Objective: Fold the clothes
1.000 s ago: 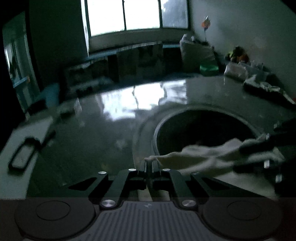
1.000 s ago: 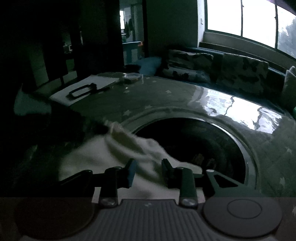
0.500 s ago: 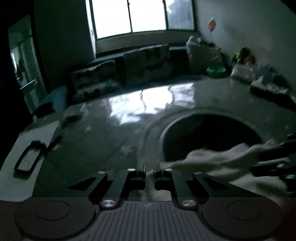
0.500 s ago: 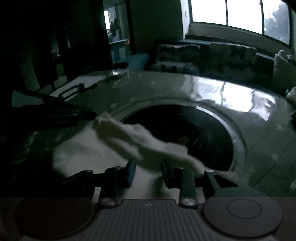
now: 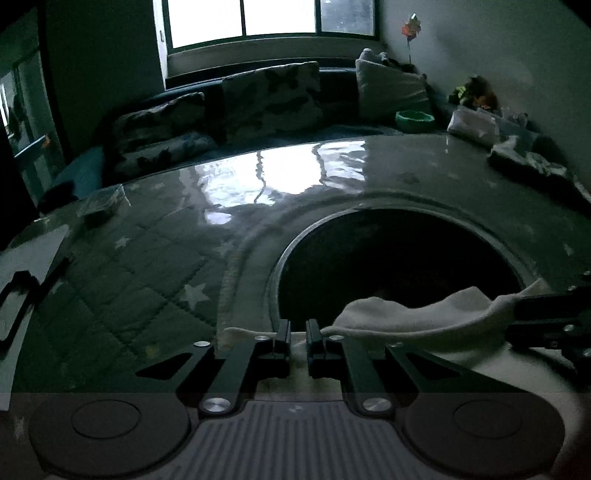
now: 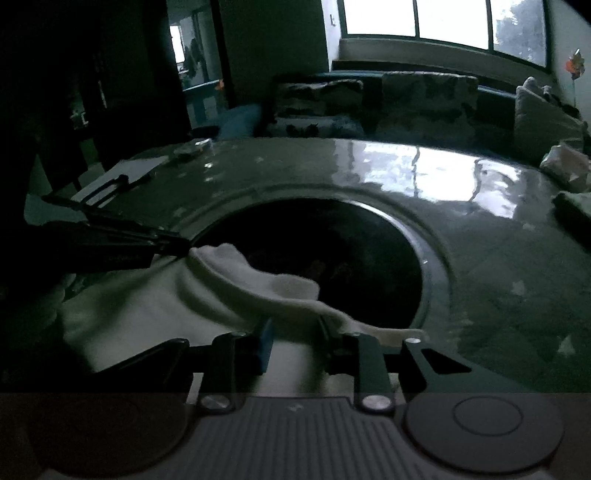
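Dim room, glossy surface (image 5: 155, 280) with star print and a dark round opening (image 5: 399, 266) in it.

Far-left edge of the surface: white sheet (image 5: 26, 254) with a black loop-shaped object (image 5: 14, 306) lying on it; I can't identify that object.

Left gripper (image 5: 297, 338) is sitting at the near edge, just left of the opening. Jaws are nearly pressed together, narrow slot only, pinching the left end of the white garment (image 5: 417, 321). From the right wrist view, left gripper (image 6: 186, 247) is clamping the cloth's raised corner.

The white garment (image 6: 155, 306) is draping along the near edge of the surface, its top fold overlapping the near rim of the opening, stretched between both grippers.

Right gripper (image 6: 295, 343) has the jaws spread, and they have just been closing somewhat; cloth is lying between them, pads not visibly pressing on it. In the left wrist view the right gripper (image 5: 517, 317) is touching the garment's right end.

Far-right edge: green bowl (image 5: 414, 120), crumpled clothes (image 5: 532, 162). Sofa cushions (image 5: 269, 99) are beyond the far edge, under the window (image 5: 273, 16).
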`<state>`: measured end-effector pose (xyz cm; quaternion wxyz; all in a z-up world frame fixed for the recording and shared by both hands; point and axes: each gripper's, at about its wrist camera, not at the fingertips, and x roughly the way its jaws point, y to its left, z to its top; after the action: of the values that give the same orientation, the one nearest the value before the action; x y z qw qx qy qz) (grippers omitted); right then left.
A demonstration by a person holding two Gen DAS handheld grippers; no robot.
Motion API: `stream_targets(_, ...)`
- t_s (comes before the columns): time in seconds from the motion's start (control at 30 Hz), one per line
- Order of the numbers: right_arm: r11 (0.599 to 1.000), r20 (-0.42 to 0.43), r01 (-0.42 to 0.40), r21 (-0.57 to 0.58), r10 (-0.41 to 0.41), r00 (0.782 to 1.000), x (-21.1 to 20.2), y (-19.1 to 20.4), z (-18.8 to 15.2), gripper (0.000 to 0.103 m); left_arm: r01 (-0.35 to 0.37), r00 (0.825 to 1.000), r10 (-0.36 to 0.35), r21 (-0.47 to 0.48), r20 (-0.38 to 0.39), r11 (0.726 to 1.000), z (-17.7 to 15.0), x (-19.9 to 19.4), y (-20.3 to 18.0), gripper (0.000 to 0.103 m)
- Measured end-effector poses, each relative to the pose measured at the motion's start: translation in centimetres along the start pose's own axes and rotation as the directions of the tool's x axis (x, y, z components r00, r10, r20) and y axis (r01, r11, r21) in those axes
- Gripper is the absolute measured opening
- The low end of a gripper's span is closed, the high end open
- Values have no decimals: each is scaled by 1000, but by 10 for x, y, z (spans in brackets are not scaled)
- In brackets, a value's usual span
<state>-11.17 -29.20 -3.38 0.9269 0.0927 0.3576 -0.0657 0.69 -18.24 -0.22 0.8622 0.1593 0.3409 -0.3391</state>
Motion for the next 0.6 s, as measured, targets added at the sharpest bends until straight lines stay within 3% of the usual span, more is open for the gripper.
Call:
stream_targets(0.17,999,18,-26,-37,26,999,-22,8,-6,25,87,995,-89,36,46,996,-11,-40,-20,11)
stream_targets(0.4,994,39,-38,-105,42,998,-48,26,-26,25,240,968,-245,77,58,968,-40,-76,-59,11)
stream_targets(0.6,992,43,-12,-126,17,999,-46,31,-41,24,242,970,-245,98,11,965,-53,-66,-73,11)
